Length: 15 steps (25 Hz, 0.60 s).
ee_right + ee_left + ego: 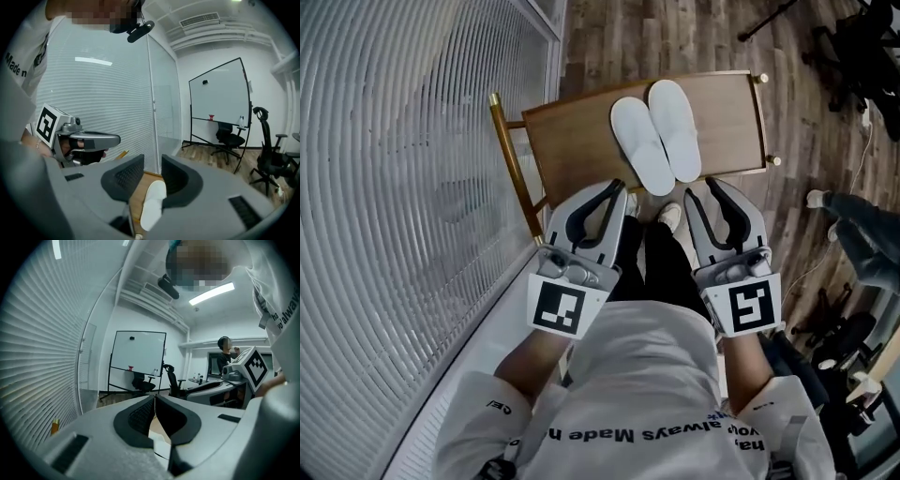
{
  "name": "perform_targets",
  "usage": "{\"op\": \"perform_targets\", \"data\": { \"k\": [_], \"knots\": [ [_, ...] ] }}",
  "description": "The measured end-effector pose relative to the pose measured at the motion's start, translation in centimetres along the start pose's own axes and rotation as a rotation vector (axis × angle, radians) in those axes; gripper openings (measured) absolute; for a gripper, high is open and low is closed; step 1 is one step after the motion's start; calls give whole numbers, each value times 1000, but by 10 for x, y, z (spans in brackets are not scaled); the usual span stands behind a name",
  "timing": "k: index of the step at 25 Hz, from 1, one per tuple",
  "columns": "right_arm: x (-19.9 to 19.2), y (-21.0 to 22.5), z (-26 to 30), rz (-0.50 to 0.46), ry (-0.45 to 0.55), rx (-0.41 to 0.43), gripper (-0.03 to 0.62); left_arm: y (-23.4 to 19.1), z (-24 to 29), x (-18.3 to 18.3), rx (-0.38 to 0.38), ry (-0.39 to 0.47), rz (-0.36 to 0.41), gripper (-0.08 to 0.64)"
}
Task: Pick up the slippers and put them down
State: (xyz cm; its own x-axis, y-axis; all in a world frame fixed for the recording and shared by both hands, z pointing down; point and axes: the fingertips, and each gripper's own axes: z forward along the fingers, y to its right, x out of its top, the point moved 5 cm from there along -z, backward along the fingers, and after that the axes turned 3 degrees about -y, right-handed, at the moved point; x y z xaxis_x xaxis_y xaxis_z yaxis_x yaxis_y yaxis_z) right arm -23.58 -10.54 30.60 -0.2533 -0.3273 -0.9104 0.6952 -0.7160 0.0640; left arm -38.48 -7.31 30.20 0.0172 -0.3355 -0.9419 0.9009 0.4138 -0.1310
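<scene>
Approach step, by my judgement: slippers (659, 131) untouched on desk (572, 141). Left gripper (621, 189) fingers closed, right gripper (705, 185) fingers slightly apart (both empty). Next: open left, reach farther.

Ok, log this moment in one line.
slippers: side by side on table | left gripper: shut, empty | right gripper: open, empty | contact: none

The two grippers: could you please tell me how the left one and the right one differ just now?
The left gripper has its jaws together at the tips; the right gripper has its jaws apart, with a narrow gap. A white slipper shows plainly through the right gripper's gap; beneath the left gripper's jaws a sliver of the wooden table shows. Both grippers hold nothing, and both point toward the table.
</scene>
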Motion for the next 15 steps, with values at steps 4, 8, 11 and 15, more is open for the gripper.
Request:
{"op": "perform_targets", "data": {
  "k": [4, 8, 11, 15],
  "knots": [
    [-26, 4, 22, 28, -12, -2, 98, -3, 15, -20, -17, -6, 4, 14],
    [-56, 8, 33, 63, -56, -11, 114, 0, 24, -38, -29, -15, 17, 14],
    [-75, 6, 43, 75, -64, -15, 124, -3, 28, -58, -35, -30, 17, 15],
    [-96, 17, 54, 95, -101, -23, 141, -8, 43, -75, -27, -45, 4, 14]
  ]
}}
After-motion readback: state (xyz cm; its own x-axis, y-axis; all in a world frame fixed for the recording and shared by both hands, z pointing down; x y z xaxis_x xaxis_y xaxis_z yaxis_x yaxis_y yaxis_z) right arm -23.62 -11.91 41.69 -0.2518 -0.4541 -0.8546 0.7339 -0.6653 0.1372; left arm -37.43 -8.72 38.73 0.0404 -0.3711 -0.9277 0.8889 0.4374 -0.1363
